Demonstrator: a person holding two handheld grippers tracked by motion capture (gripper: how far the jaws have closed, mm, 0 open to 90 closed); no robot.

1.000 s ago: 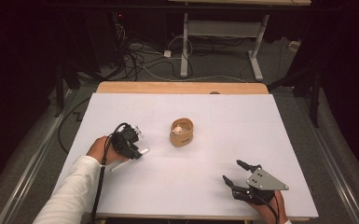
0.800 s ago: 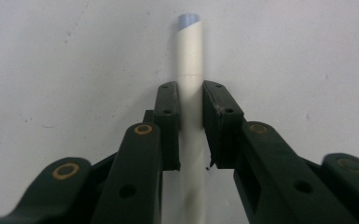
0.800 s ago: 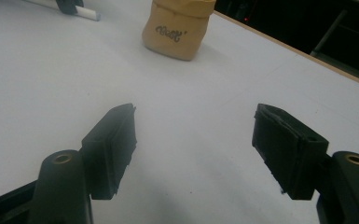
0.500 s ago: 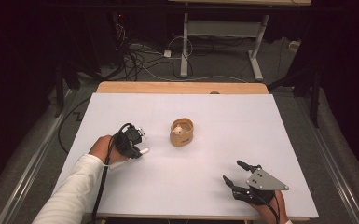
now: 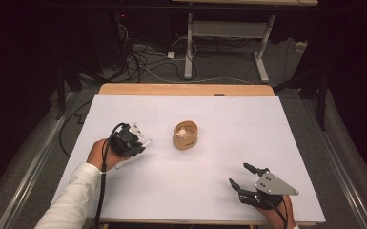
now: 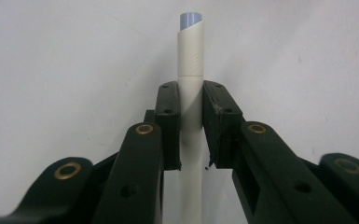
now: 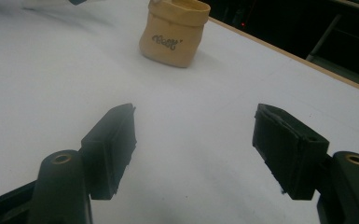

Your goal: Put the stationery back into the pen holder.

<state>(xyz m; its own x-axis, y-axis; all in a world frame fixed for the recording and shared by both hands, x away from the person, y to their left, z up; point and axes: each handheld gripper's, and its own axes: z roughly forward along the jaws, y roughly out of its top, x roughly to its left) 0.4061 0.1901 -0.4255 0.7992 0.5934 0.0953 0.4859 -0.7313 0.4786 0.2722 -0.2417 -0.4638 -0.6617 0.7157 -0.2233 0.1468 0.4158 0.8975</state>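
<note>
A: Where is the slim white plastic pen (image 6: 190, 84) held?

B: It is clamped between the jaws of the left gripper (image 5: 132, 143), which have just been closing on it. Seen in the left gripper view, its long axis runs straight out between the pads, the pale blue tip farthest away.

A: And the small tan fabric pouch (image 5: 186, 135)?

B: It is stood upright mid-table, to the right of the pen and apart from it. The left gripper is judged the nearer; the right gripper (image 5: 242, 177) is held with its jaws wide apart, nothing between them, near the white table's (image 5: 267, 129) front edge.
</note>
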